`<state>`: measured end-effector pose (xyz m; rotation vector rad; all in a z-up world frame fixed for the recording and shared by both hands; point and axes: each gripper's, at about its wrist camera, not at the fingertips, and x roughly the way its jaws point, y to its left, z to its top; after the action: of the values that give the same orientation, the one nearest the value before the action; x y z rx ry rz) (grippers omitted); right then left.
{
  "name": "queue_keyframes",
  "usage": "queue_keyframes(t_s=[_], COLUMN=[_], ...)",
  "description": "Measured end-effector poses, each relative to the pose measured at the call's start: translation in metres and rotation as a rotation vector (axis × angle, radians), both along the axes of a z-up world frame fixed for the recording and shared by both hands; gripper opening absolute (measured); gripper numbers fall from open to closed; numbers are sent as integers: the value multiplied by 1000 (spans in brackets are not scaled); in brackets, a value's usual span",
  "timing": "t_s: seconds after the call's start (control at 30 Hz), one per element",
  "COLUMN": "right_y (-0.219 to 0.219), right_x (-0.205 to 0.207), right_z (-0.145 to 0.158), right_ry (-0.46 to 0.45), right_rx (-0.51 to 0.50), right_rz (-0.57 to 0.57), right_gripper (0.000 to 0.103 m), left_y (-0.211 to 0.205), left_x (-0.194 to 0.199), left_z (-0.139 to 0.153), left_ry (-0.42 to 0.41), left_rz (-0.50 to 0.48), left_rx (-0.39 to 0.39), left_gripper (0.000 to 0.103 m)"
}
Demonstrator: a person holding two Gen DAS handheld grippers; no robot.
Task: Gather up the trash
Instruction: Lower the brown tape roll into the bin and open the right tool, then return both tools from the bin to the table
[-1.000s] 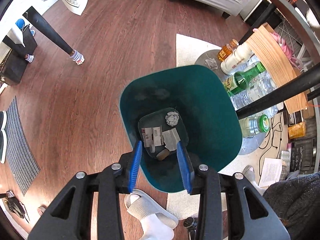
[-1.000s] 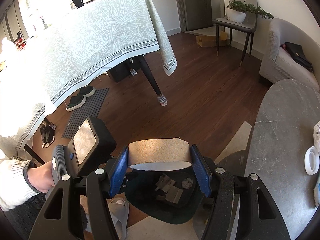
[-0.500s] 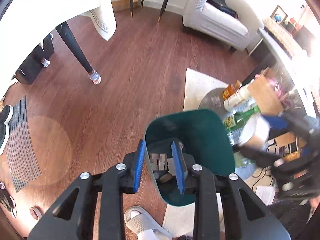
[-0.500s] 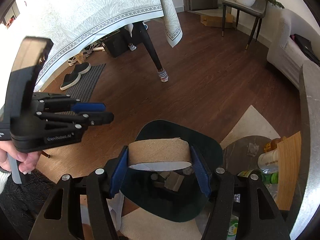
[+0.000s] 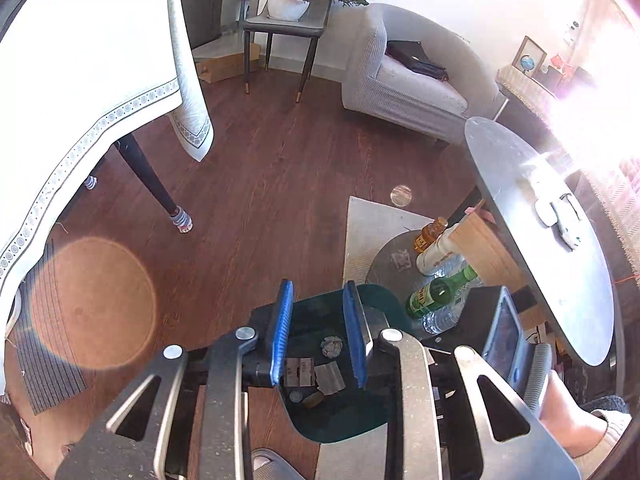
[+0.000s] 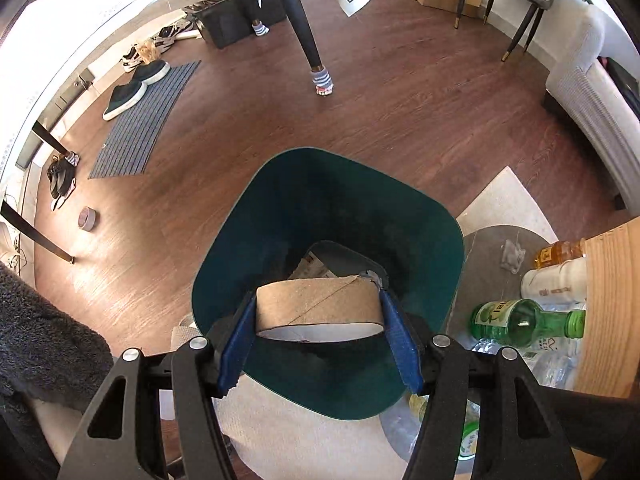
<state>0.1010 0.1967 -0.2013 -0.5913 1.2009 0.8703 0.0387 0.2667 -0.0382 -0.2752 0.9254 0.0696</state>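
A dark green trash bin point(image 6: 352, 208) stands on the floor below both grippers; it also shows in the left wrist view point(image 5: 340, 420). Paper scraps and a crumpled ball point(image 5: 331, 347) lie at its bottom. My right gripper point(image 6: 318, 344) is shut on a cardboard tape roll core point(image 6: 316, 306) and holds it over the bin's opening. My left gripper point(image 5: 318, 336) is open and empty, above the bin's left side. The right gripper's body point(image 5: 496, 332) shows at the right in the left wrist view.
A green glass bottle point(image 6: 524, 318), a white bottle point(image 6: 554, 282) and an amber bottle point(image 6: 560, 252) crowd a low shelf right of the bin. A grey round table point(image 5: 552, 240) overhangs them. A table leg point(image 6: 300, 28), a floor mat point(image 6: 144, 120) and a sofa point(image 5: 408, 80) stand farther off.
My right gripper has moved down and over the bin with the cardboard core still held. My left gripper has risen and tilted up, away from inside the bin.
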Motion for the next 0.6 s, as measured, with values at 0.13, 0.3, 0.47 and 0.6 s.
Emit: queue_keyframes(t_s=[0.13,0.3,0.47,0.6], right_y=[-5,-16,-28,-36], right_x=[-1,-5,-14,-25], right_z=[-4,10,44,72], right_ry=[-3,-16,-36,-66], right_rx=[-12,28,109,163], right_rz=[6,24,48,92], right_gripper=[69,69,69,69], left_y=[-9,-19,-28,-37], left_x=[5,8,16,20], left_z=[14,29,43,45], left_ry=[-36,-71,-101,-99], left_rz=[-2,-2,10,14], left_rx=[-13,-14,-15,-9], left_gripper=[27,27,27,27])
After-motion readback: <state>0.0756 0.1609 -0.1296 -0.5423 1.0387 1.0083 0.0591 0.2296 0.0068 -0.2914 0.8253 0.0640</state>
